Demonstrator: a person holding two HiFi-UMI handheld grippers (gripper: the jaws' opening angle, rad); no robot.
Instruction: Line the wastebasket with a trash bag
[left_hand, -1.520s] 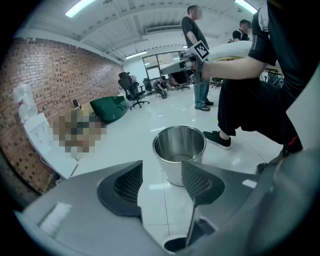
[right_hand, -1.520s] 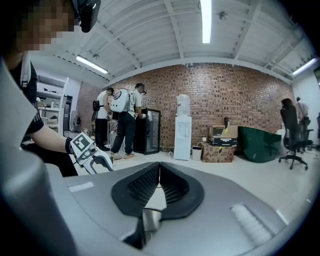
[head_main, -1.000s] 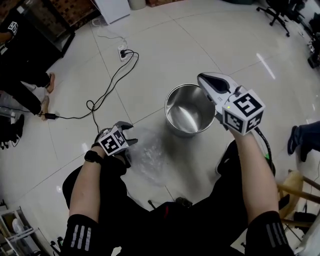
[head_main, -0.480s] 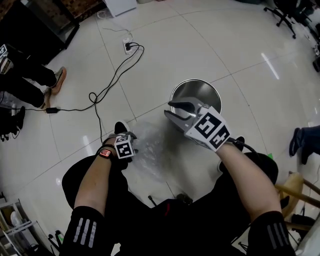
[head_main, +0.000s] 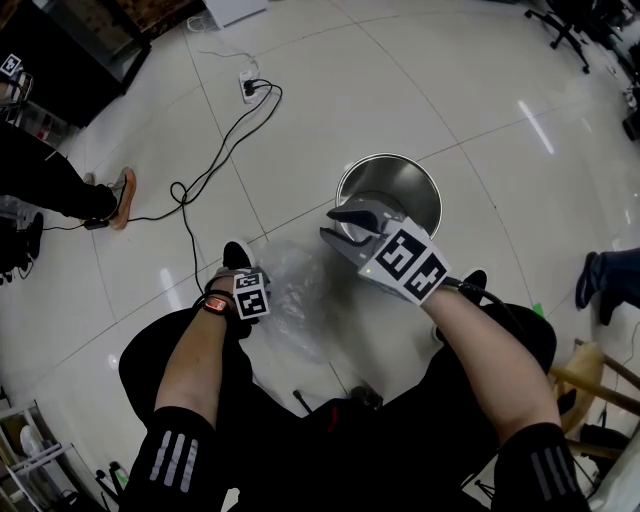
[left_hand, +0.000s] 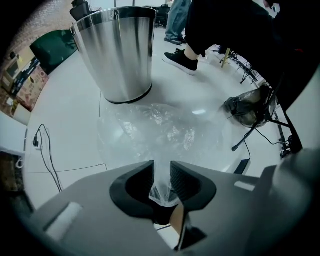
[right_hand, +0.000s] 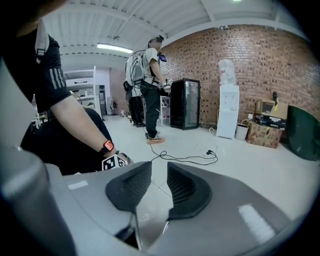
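A shiny steel wastebasket (head_main: 390, 190) stands open and bare on the white floor, and shows again in the left gripper view (left_hand: 120, 50). A clear trash bag (head_main: 298, 292) lies crumpled on the floor just left of it. My left gripper (head_main: 246, 292) points straight down at the bag's near edge. Its jaws have just been closing and now pinch a bunched fold of the bag (left_hand: 161, 175). My right gripper (head_main: 340, 228) hovers in front of the wastebasket's near rim. Its jaws (right_hand: 159, 187) have just been opening, and nothing is between them.
A black cable (head_main: 215, 170) runs over the floor from a socket strip (head_main: 250, 90) at the back left. A person's foot (head_main: 118, 190) stands at the left. A black fridge (right_hand: 184, 104) and a water dispenser (right_hand: 227, 105) line the brick wall. A wooden chair (head_main: 590, 385) is at the right.
My right gripper swung from the wastebasket's right side down to its near rim and opened. My left gripper dropped onto the bag, which is now bunched up.
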